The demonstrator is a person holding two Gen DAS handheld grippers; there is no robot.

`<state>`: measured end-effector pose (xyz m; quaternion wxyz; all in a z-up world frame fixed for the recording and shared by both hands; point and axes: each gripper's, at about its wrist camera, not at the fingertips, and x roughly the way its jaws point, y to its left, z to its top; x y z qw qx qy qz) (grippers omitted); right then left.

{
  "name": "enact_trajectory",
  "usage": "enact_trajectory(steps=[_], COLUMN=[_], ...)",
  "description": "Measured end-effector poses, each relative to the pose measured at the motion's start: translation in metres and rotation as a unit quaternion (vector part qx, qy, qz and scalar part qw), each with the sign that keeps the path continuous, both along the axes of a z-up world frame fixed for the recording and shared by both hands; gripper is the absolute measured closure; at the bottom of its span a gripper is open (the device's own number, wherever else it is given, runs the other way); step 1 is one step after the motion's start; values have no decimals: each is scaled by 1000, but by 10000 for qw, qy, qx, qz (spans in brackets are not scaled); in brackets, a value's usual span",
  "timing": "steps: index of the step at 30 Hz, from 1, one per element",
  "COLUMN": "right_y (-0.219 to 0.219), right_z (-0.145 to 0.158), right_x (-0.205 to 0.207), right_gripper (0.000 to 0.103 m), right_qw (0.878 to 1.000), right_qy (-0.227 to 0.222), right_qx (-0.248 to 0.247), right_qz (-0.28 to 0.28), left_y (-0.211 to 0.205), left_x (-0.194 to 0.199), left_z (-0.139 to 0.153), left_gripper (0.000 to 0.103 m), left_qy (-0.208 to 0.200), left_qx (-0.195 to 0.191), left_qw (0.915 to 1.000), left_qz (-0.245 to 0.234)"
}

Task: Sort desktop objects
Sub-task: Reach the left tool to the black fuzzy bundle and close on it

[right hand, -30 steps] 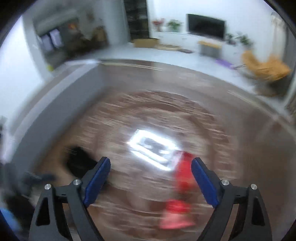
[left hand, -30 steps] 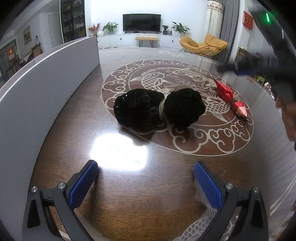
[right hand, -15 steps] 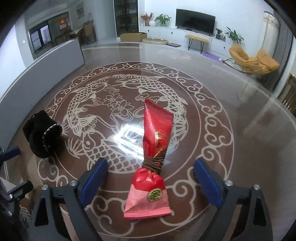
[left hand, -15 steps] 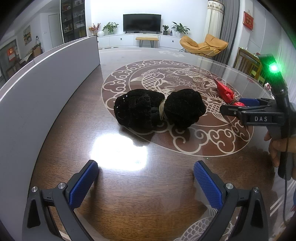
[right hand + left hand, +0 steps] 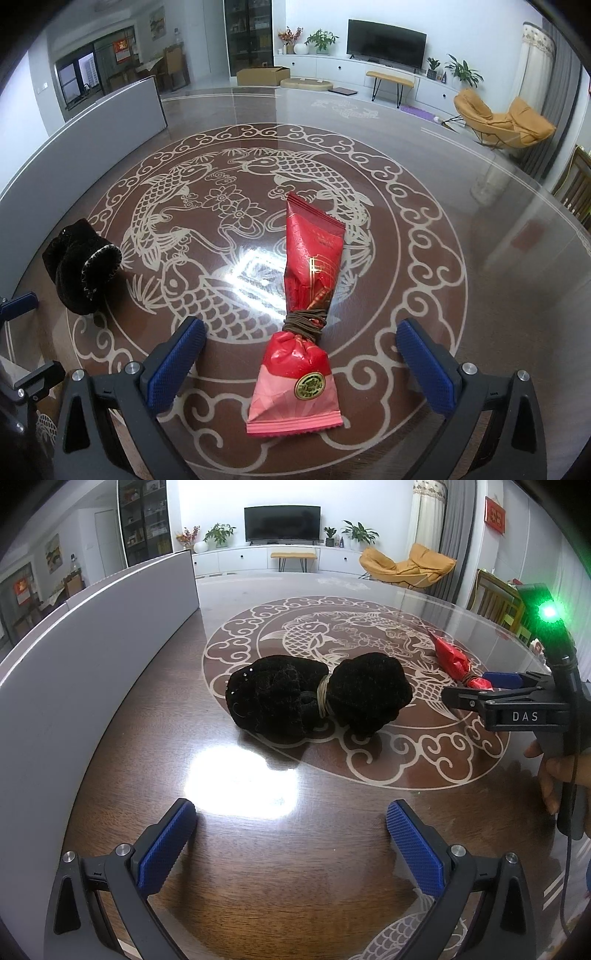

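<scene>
A red foil packet, bound at its waist with a brown cord, lies flat on the glass-topped table. My right gripper stands wide open with one finger on each side of the packet's lower half, pads apart from it. From the left wrist view that gripper reaches in from the right over the red packet. A black velvet pouch, tied in the middle with a pale cord, lies ahead of my left gripper, which is open and holds nothing. In the right wrist view the black pouch sits at the left.
A grey upright panel runs along the table's left side. The dark wood table bears a round fish pattern under glass. A person's hand holds the right gripper's handle. A living room with a television and a yellow chair lies beyond.
My right gripper has come down over the red packet, and its view has gone from blurred to steady. In the left wrist view it has entered from the right. The left gripper stayed still.
</scene>
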<state>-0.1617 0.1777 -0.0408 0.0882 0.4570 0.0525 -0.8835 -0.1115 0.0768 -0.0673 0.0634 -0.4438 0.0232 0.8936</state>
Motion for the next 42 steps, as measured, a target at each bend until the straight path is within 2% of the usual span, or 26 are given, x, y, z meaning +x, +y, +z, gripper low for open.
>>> enact_trajectory(steps=[9, 13, 15, 17, 19, 23, 25, 27, 28, 29, 30, 31, 32, 33, 35, 38, 41, 42], right_y=[0, 0, -1, 0, 0, 0, 0, 0, 0, 0, 0, -1, 0, 1, 4, 6, 6, 6], right_z=[0, 0, 0, 0, 0, 0, 0, 0, 0, 0, 0, 0, 0, 1, 2, 2, 2, 2], right_x=[1, 1, 1, 1, 1, 1, 1, 1, 1, 0, 1, 0, 0, 1, 1, 1, 1, 1], right_gripper=[0, 0, 0, 0, 0, 0, 0, 0, 0, 0, 0, 0, 0, 0, 0, 0, 0, 0], right_qw=[10000, 10000, 10000, 10000, 10000, 10000, 10000, 10000, 10000, 10000, 10000, 10000, 10000, 10000, 9999, 9999, 9999, 9999], right_qy=[3, 5, 5, 5, 5, 6, 6, 6, 7, 8, 6, 9, 17, 19, 26, 28, 23, 16], right_qx=[2, 1, -1, -1, 1, -1, -1, -1, -2, -7, -13, -29, -47, -60, -100, -103, -78, -48], right_qz=[3, 5, 4, 5, 7, 10, 11, 12, 13, 14, 12, 8, -1, -24, -64, -100, -100, -95], left_y=[1, -3, -4, -1, 2, 20, 33, 44, 44, 41, 38, 33, 26, 22, 13, -2, -16, -20], left_x=[4, 8, 1, -8, -15, -38, -51, -67, -71, -78, -83, -86, -87, -86, -77, -54, -22, -17], left_z=[-1, 1, 5, 11, 20, 32, 26, 14, 14, 15, 14, 14, 15, 15, 15, 12, 12, 12], left_gripper=[0, 0, 0, 0, 0, 0, 0, 0, 0, 0, 9, 31, 43, 63, 64, 65, 64, 59], left_qy=[-40, -193, -224, -88, 107, 268, 249, 247, 283, 185, 15, -141, -214, -202, -151, -124, -228, -274], left_qx=[-77, -106, -261, -791, -1109, -1398, -1644, -1953, -1826, -1508, -1297, -989, -660, -571, -569, -340, -182, -190], left_qw=[9999, 9986, 9957, 9891, 9814, 9640, 9537, 9467, 9491, 9560, 9601, 9645, 9706, 9743, 9828, 9923, 9975, 9979], left_qz=[-106, -473, -860, -1239, -1564, -2246, -2506, -2551, -2549, -2510, -2478, -2445, -2304, -2168, -1753, -1183, -641, -552])
